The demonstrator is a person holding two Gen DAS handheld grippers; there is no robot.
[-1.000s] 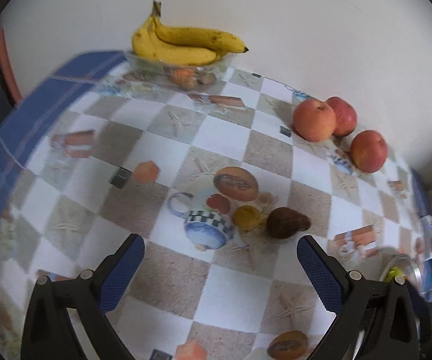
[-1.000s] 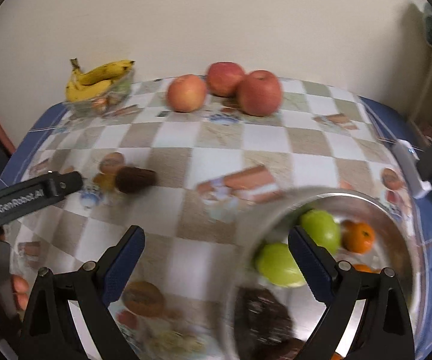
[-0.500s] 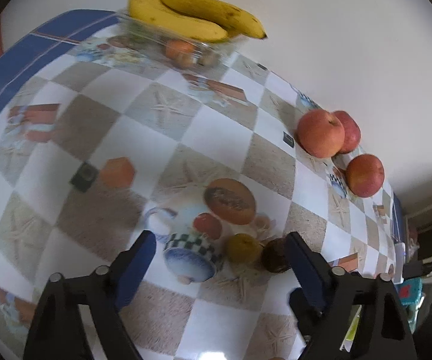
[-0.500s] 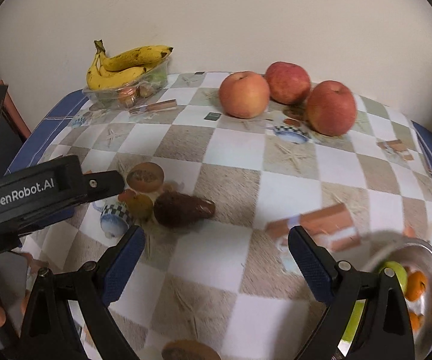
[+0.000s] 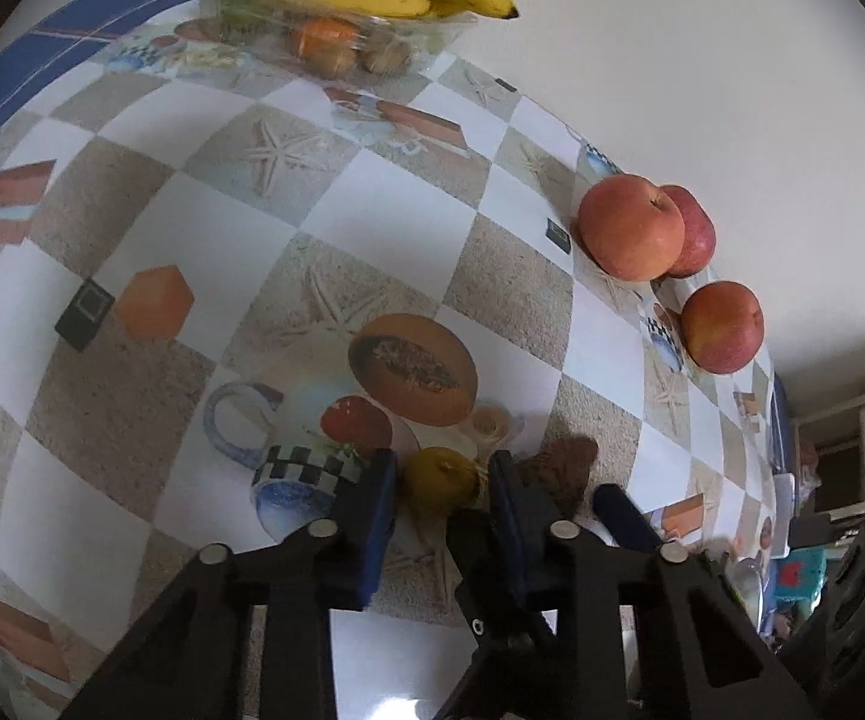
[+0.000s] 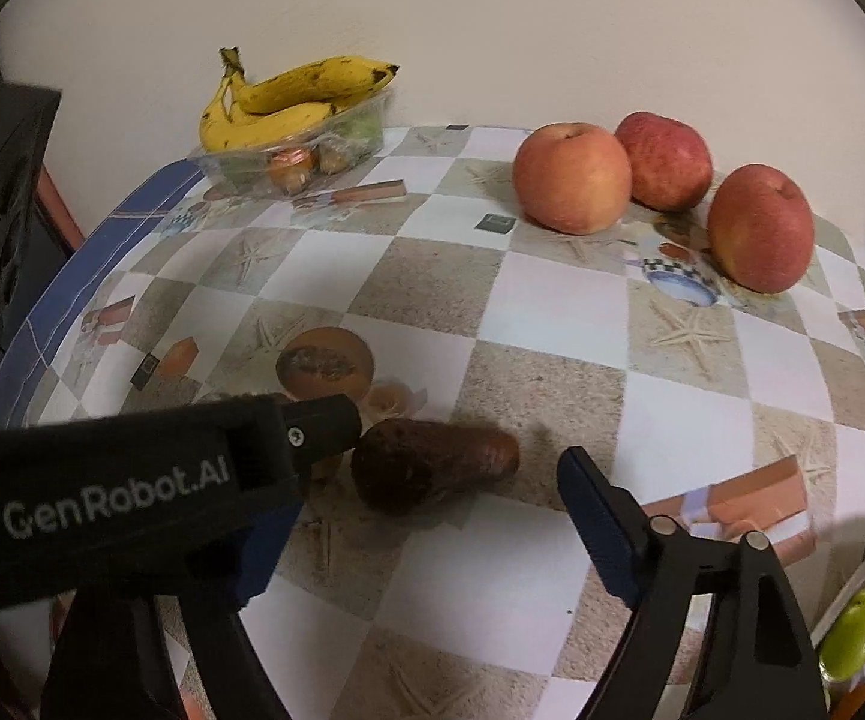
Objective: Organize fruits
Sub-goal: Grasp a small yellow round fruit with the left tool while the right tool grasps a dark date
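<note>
Left gripper [image 5: 441, 483], jaws just closed, clamped on a small round yellow-brown fruit [image 5: 439, 476] resting on the checkered fruit-print tablecloth [image 5: 204, 228]. Just right of it, a dark brown pear-shaped fruit [image 6: 426, 465] lying on its side. Right gripper [image 6: 414, 516], jaws narrowing yet wide apart, astride that brown fruit, pads clear of it.
</note>
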